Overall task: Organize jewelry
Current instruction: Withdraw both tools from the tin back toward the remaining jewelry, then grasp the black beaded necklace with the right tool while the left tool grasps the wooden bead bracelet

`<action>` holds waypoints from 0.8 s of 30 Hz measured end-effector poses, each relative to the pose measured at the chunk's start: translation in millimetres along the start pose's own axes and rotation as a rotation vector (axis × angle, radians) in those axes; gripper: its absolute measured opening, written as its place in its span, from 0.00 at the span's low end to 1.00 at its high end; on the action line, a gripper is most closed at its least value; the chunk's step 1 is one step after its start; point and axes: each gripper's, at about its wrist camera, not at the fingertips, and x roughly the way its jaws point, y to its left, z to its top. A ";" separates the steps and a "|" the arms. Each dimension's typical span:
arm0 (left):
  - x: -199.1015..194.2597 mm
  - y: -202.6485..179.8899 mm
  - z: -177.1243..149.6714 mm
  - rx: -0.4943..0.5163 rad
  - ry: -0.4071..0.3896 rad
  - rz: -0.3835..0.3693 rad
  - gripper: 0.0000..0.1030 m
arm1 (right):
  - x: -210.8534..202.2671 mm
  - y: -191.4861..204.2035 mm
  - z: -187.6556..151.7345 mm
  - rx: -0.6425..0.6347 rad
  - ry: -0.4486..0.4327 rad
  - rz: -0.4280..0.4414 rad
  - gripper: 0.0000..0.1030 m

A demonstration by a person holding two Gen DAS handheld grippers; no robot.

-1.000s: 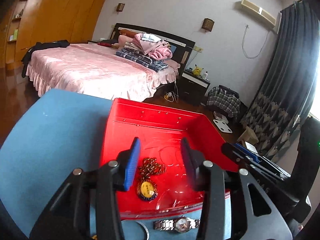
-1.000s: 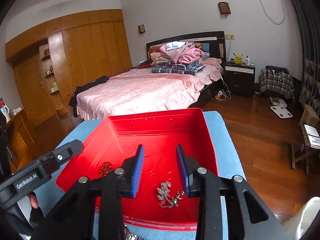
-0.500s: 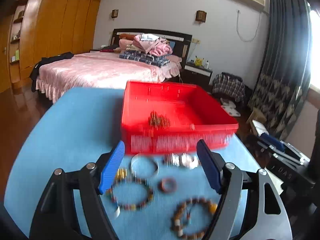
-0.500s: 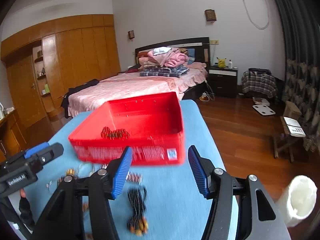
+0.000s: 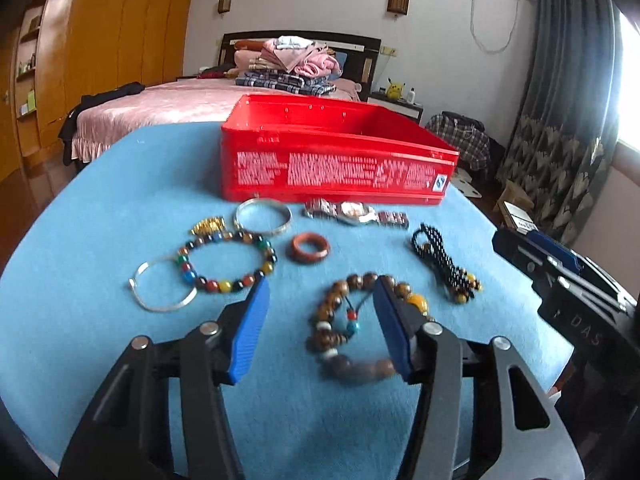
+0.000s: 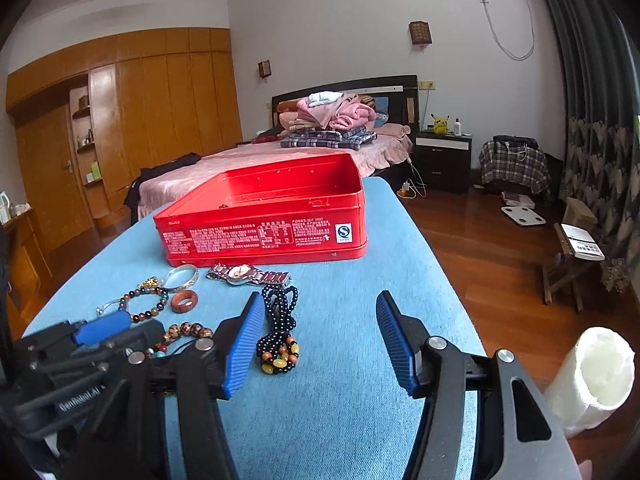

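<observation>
On the blue table [image 5: 100, 208], in front of the red tin [image 5: 336, 168], the jewelry lies spread loose. Nearest the tin: a silver bangle [image 5: 263, 216] and a wristwatch [image 5: 355, 213], both just short of its printed front wall. Below these sit a small gold piece [image 5: 207, 225], a reddish ring [image 5: 310, 247], a multicoloured bead bracelet [image 5: 228, 261] and a thin silver hoop [image 5: 160, 286] overlapping its left side. A brown wooden bead bracelet [image 5: 352, 324] lies closest to me; a black bead strand with amber ends [image 6: 279, 328] lies to its right.

My left tongs [image 5: 320, 328] are released. Their jaws have just been closing in part, and the brown bracelet sits between them, with the right pad across its rim; I cannot tell whether it touches. My right tongs [image 6: 320, 340] are released and have just been opening. The black strand lies just inside the left pad, not pressed.

Beyond the table stands a pink bed [image 6: 280, 156] with folded clothes.
</observation>
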 end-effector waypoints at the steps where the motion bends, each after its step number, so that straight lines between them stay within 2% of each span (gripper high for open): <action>1: 1.6 -0.5 -1.6 -0.001 0.005 -0.001 0.48 | 0.8 -0.3 -1.7 0.000 -0.001 0.001 0.56; 5: 9.0 -0.9 -10.5 -0.010 0.019 0.002 0.43 | 3.5 -0.2 -6.4 -0.001 0.005 0.003 0.56; 12: 6.9 -5.1 -21.6 0.008 -0.030 0.009 0.43 | 8.1 0.8 -9.7 -0.016 0.008 -0.003 0.56; 19: 9.2 -6.1 -23.3 0.018 -0.050 0.021 0.19 | 13.9 3.9 -12.8 -0.020 0.024 0.003 0.55; 24: 9.2 -7.2 -21.5 0.019 -0.057 0.033 0.16 | 16.3 7.3 -12.4 -0.032 0.030 0.009 0.55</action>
